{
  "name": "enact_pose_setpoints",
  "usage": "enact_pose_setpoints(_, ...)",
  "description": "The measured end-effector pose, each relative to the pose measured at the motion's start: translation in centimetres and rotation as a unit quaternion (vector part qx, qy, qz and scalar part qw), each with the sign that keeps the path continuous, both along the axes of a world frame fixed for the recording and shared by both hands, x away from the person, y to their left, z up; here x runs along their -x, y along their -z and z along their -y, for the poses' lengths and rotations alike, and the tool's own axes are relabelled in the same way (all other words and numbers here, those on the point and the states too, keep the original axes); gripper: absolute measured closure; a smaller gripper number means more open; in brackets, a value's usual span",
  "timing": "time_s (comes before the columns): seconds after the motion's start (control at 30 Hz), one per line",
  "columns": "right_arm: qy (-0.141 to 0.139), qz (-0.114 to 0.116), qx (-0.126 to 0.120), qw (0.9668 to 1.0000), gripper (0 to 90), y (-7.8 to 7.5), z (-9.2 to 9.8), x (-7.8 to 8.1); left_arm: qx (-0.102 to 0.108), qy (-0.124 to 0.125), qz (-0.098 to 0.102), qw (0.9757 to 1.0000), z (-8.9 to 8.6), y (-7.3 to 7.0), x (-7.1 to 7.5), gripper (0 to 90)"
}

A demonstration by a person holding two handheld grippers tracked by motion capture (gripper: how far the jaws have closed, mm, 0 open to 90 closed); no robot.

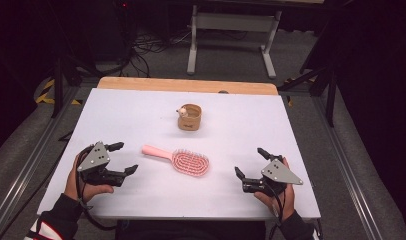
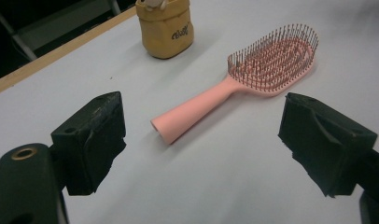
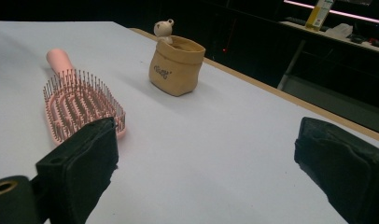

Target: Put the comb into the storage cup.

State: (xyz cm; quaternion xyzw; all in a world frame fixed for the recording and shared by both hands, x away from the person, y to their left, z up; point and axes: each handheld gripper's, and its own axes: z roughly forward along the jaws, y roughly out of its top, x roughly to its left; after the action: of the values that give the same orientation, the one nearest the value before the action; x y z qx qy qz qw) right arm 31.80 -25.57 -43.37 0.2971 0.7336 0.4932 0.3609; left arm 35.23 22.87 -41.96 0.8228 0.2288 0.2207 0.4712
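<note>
A pink hairbrush (image 1: 183, 161) lies bristles up near the middle of the white table (image 1: 141, 110), its handle pointing left. Behind it stands a small tan pouch (image 1: 190, 117) with a little bear figure on its rim. My left gripper (image 1: 126, 157) is to the left of the handle's end, open and empty. In the left gripper view the hairbrush (image 2: 271, 60) lies beyond the wide-apart jaws of my left gripper (image 2: 201, 116), handle end nearest, with the pouch (image 2: 165, 28) farther off. My right gripper (image 1: 249, 161) is open to the right of the brush head. In the right gripper view the hairbrush (image 3: 80, 102) is just beyond the left jaw of my right gripper (image 3: 206, 140), apart from it, and the pouch (image 3: 176, 65) stands farther off.
The table has a wooden far edge (image 1: 188, 85). Beyond it stand a grey metal frame (image 1: 233, 30) and cables on the floor. A person's hands hold both grippers near the table's front edge.
</note>
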Motion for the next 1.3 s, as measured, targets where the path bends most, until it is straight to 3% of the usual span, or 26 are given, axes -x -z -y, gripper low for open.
enact_pose_setpoints(0.13, -0.005, -0.005, 0.007, 1.0, 7.3, 0.1, -0.1, 0.0, -0.014, 0.009, -0.002, 0.9999, 0.4, -0.2, -0.4, 16.3)
enact_pose_setpoints(0.47, -0.007, -0.015, 0.011, 0.9998, 7.2, 0.2, -0.1, -0.1, -0.045, 0.04, -0.029, 0.9978, 2.4, -0.1, -2.4, 16.3)
enact_pose_setpoints(0.63, -0.007, -0.017, 0.005, 0.9998, 7.3, 0.2, 0.1, -0.2, -0.06, 0.054, -0.045, 0.9957, 3.3, -0.1, -3.5, 16.3)
enact_pose_setpoints(0.73, -0.01, -0.023, 0.005, 0.9997, 7.2, 0.3, 0.1, -0.3, -0.077, 0.069, -0.051, 0.9933, 4.1, -0.3, -4.4, 16.3)
enact_pose_setpoints(0.87, -0.014, -0.028, 0.003, 0.9995, 7.2, 0.3, 0.1, -0.3, -0.122, 0.091, -0.06, 0.9865, 5.6, -0.7, -5.3, 16.3)
enact_pose_setpoints(0.93, -0.017, -0.032, 0.006, 0.9993, 7.3, 0.3, 0.1, -0.4, -0.152, 0.11, -0.064, 0.9801, 6.6, -0.9, -5.9, 17.7)
enact_pose_setpoints(1.07, -0.021, -0.039, 0.007, 0.999, 7.2, 0.4, 0.0, -0.5, -0.188, 0.13, -0.072, 0.971, 8.1, -1.0, -6.9, 22.0)
enact_pose_setpoints(1.13, -0.022, -0.041, 0.009, 0.9989, 7.1, 0.4, 0.0, -0.5, -0.208, 0.14, -0.076, 0.965, 8.9, -1.0, -7.4, 22.0)
enact_pose_setpoints(1.23, -0.026, -0.045, 0.009, 0.9986, 7.1, 0.5, 0.1, -0.5, -0.225, 0.148, -0.088, 0.9591, 9.7, -0.8, -8.0, 22.0)
enact_pose_setpoints(1.3, -0.027, -0.047, 0.01, 0.9985, 7.2, 0.5, 0.2, -0.6, -0.24, 0.164, -0.101, 0.9515, 10.2, -0.7, -8.6, 22.3)
